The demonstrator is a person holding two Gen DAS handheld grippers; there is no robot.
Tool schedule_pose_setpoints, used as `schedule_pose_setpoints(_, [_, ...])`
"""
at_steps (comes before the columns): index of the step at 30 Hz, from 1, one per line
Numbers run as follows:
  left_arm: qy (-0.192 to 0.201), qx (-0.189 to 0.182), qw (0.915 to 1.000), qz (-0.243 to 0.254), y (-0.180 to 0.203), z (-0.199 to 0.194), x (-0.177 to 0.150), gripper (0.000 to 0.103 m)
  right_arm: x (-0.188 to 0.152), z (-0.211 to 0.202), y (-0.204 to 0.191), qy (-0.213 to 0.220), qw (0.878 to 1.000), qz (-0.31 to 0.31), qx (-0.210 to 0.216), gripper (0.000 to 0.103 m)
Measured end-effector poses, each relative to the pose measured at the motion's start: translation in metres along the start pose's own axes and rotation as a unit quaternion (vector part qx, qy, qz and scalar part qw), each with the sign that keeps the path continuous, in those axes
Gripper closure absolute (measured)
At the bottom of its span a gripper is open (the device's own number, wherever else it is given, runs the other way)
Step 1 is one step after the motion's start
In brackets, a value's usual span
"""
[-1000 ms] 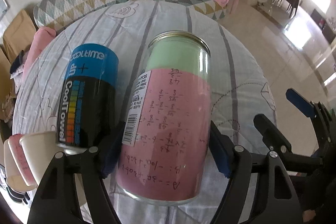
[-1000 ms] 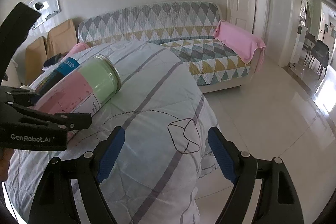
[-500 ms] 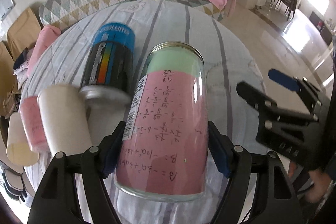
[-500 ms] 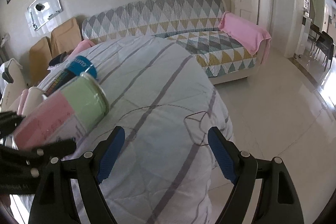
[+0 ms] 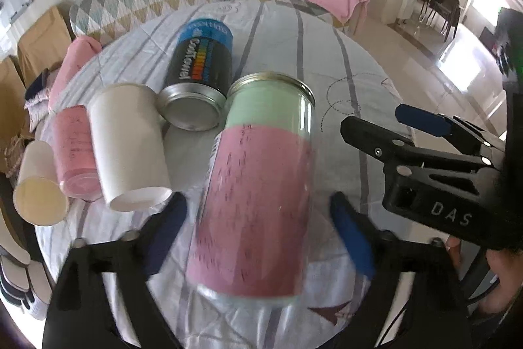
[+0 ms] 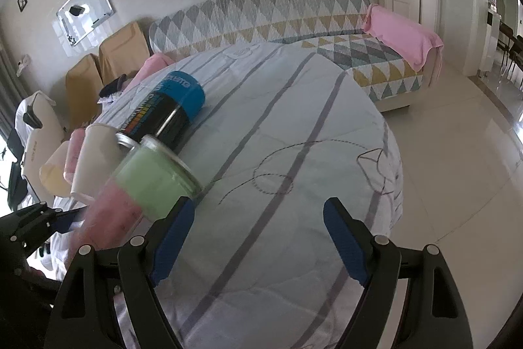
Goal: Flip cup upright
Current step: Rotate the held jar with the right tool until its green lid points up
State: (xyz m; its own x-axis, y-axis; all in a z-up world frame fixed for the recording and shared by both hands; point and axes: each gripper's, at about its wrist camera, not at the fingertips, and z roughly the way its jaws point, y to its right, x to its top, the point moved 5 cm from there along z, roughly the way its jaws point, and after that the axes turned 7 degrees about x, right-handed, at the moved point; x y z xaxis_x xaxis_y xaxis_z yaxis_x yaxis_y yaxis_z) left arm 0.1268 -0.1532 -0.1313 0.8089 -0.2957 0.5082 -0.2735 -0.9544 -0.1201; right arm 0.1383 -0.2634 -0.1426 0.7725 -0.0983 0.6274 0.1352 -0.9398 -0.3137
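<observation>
Lying tilted between the left gripper's [image 5: 258,234] spread, not-touching pads, the glass cup [image 5: 258,185] awaits regrasping and standing upright; right gripper [image 6: 258,241] hangs open

The right hand-held gripper [image 6: 258,237] hangs spread wide above the quilted table [image 6: 294,126], empty.

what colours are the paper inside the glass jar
Pale green toward the rim, pink with handwriting below, inside the clear glass jar. Left wrist view shows it best.
</observation>
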Motion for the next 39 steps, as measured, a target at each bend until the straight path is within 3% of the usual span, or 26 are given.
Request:
schedule_pose_setpoints(4, [0.019, 0.015, 0.9997, 0.001, -0.009, -0.012, -0.004, 0.006, 0.001, -0.006, -0.011, 0.000, 1.000, 0.013, 0.024, 0.021])
schedule_pose_setpoints(9, [0.025, 0.004, 0.9997, 0.002, -0.016, -0.018, -0.018, 0.005, -0.003, 0.003, -0.026, -0.027, 0.996, 0.054, 0.060, 0.021])
schedule_pose_setpoints(15, [0.026, -0.011, 0.9996, -0.002, -0.026, -0.019, -0.033, 0.005, -0.008, 0.020, -0.030, -0.054, 0.977, 0.158, 0.130, 0.020])
schedule_pose_setpoints(23, [0.025, -0.026, 0.9992, -0.014, -0.038, -0.012, -0.031, 0.005, -0.003, 0.048, -0.041, -0.077, 0.961, 0.202, 0.174, 0.020])
schedule_pose_setpoints(27, [0.029, -0.017, 0.9994, -0.007, -0.040, -0.009, -0.029, 0.005, -0.003, 0.062, -0.044, -0.093, 0.947, 0.231, 0.205, 0.020])
schedule_pose_setpoints(39, [0.029, -0.024, 0.9993, 0.002, -0.044, -0.002, -0.030, 0.005, 0.007, 0.079, -0.050, -0.091, 0.950, 0.213, 0.212, 0.022])
